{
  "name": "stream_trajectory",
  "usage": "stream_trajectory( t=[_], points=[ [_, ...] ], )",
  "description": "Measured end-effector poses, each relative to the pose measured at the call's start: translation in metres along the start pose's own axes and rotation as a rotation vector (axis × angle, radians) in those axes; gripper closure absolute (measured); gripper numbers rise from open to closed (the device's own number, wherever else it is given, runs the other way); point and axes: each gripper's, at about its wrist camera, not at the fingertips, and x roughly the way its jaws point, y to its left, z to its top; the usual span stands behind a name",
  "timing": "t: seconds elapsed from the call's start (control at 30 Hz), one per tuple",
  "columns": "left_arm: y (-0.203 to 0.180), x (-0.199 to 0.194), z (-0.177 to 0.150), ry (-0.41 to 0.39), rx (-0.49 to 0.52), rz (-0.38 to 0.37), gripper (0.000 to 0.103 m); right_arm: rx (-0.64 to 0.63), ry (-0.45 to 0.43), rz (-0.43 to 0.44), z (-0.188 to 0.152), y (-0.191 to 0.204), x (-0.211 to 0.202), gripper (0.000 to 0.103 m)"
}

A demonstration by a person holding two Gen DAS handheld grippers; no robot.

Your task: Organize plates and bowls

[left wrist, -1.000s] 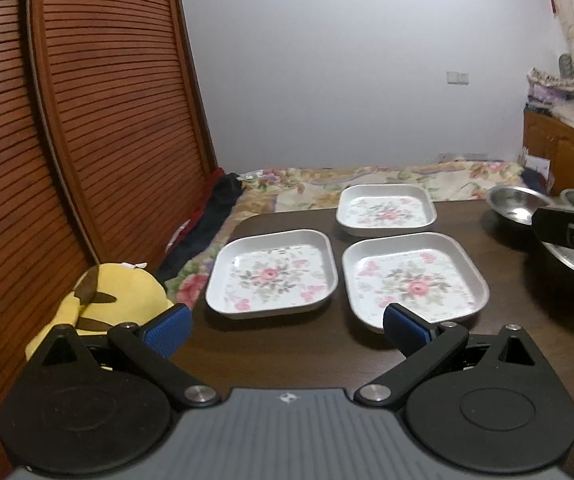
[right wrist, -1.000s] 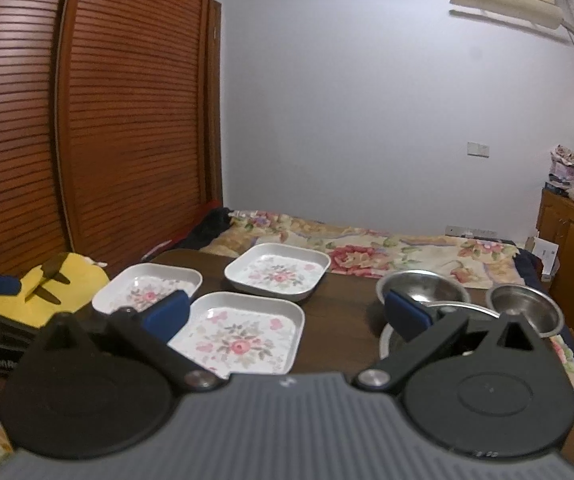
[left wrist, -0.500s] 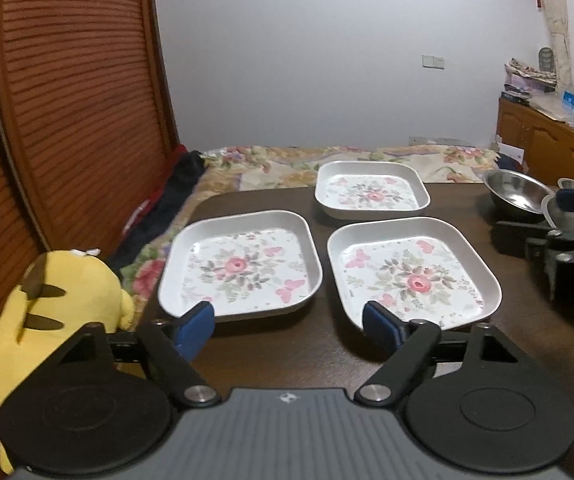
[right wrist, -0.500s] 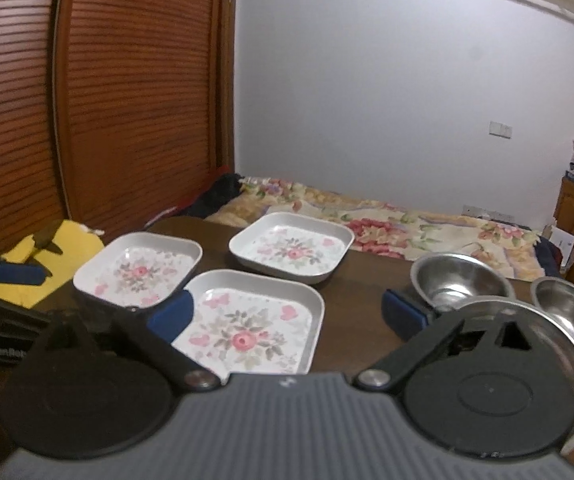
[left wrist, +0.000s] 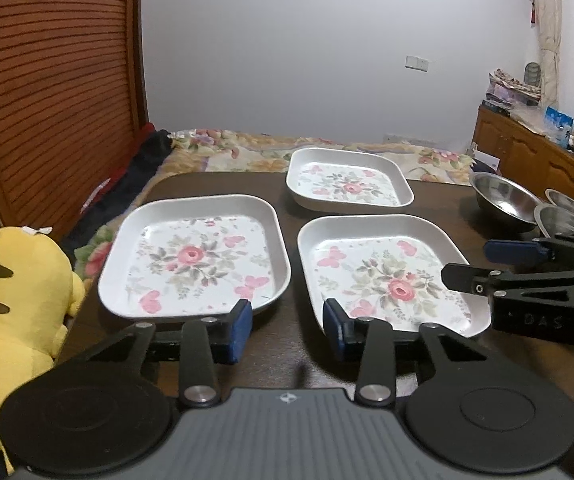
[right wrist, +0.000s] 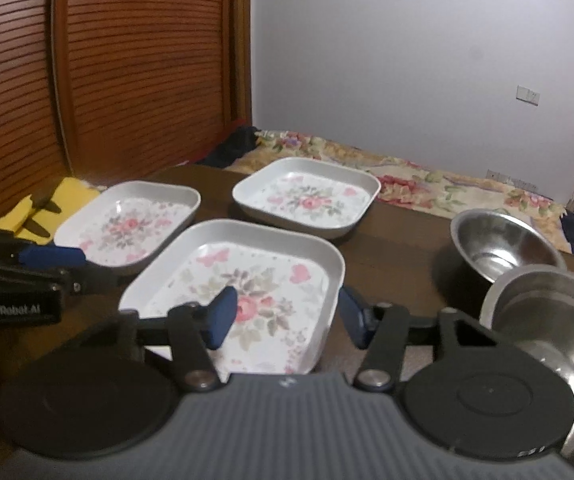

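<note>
Now the right tool (right wrist: 283, 320), jaws closing with nothing pressed yet, straddles the right rim of the near floral plate (right wrist: 247, 264); the left tool (left wrist: 287, 330), also closing and empty, faces the gap between plates.

Plates (left wrist: 195, 256) look like smooth glossy white plastic with a rose print (could be melamine), bowls (right wrist: 503, 248) are shiny bare metal, table (left wrist: 287, 344) is dark polished wood, plush toy (left wrist: 11, 312) is fuzzy yellow cloth
</note>
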Motion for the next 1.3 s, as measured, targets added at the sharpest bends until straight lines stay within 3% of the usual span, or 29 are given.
stream_trajectory(
  t=[0.17, 0.73, 0.83, 0.87, 1.03, 1.3],
  points=[
    [-0.002, 0.008, -0.002, 0.017, -0.001, -0.009, 0.074, -0.002, 0.014, 0.005, -0.003, -0.001, 0.007, 0.052],
    [-0.007, 0.022, 0.002, 0.05, -0.032, -0.059, 0.076, -0.001, 0.055, -0.016, -0.008, -0.007, 0.024, 0.056],
    [-0.006, 0.026, 0.002, 0.061, -0.047, -0.067, 0.077, -0.001, 0.063, -0.021, -0.009, -0.008, 0.027, 0.062],
    [-0.006, 0.027, 0.002, 0.066, -0.049, -0.075, 0.084, -0.005, 0.061, -0.025, -0.01, -0.009, 0.027, 0.066],
    [-0.006, 0.03, -0.001, 0.075, -0.047, -0.071, 0.088, 0.011, 0.06, -0.02, -0.011, -0.012, 0.026, 0.076],
    [-0.011, 0.014, -0.002, 0.069, -0.01, -0.067, 0.088, 0.028, 0.06, -0.01, -0.015, -0.012, 0.016, 0.08]
  ],
)
